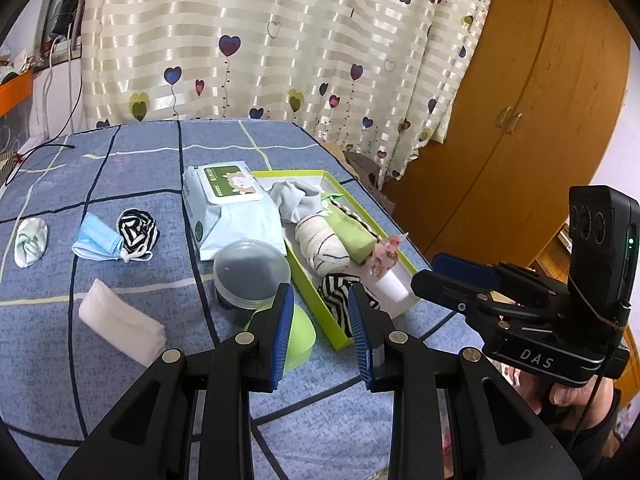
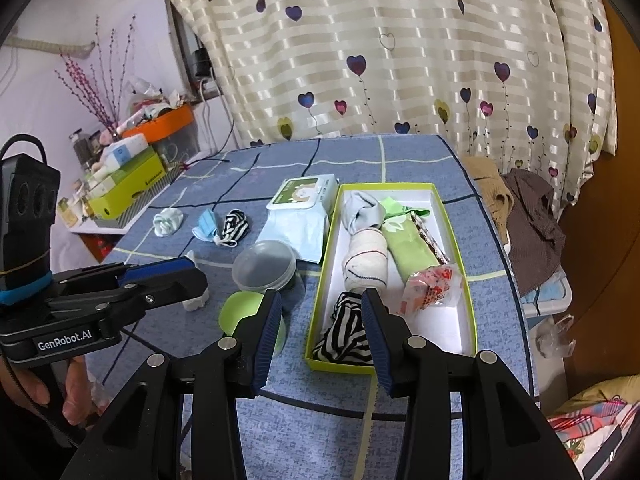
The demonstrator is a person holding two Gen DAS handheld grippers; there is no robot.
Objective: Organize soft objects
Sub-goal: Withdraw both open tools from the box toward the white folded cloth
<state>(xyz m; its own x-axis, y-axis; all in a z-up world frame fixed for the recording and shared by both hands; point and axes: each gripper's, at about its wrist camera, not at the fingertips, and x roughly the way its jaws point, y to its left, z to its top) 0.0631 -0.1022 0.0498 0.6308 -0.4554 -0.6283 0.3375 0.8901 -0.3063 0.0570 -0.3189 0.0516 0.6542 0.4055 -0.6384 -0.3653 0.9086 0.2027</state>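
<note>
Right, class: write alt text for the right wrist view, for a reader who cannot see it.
An open hand-held gripper hovers over a green box of rolled socks on a blue checked table. To its left lie a wipes pack, a tub and loose socks.

Reads "DAS" on the right gripper (image 1: pixel 466 280) body, "GenRobot.AI" on the left gripper (image 2: pixel 176 276) body, nothing else legible.

A counter (image 2: pixel 400 160) under a blue checked cloth carries a green box (image 2: pixel 456 216) at four o'clock. A wipes pack (image 2: pixel 298 216) touches the box at its ten o'clock, with a lidded tub (image 2: pixel 264 266) and green bowl (image 2: pixel 236 310) below. At nine o'clock lie a face mask (image 2: pixel 204 226), a striped sock (image 2: pixel 236 222) and a pale sock (image 2: pixel 168 220).
</note>
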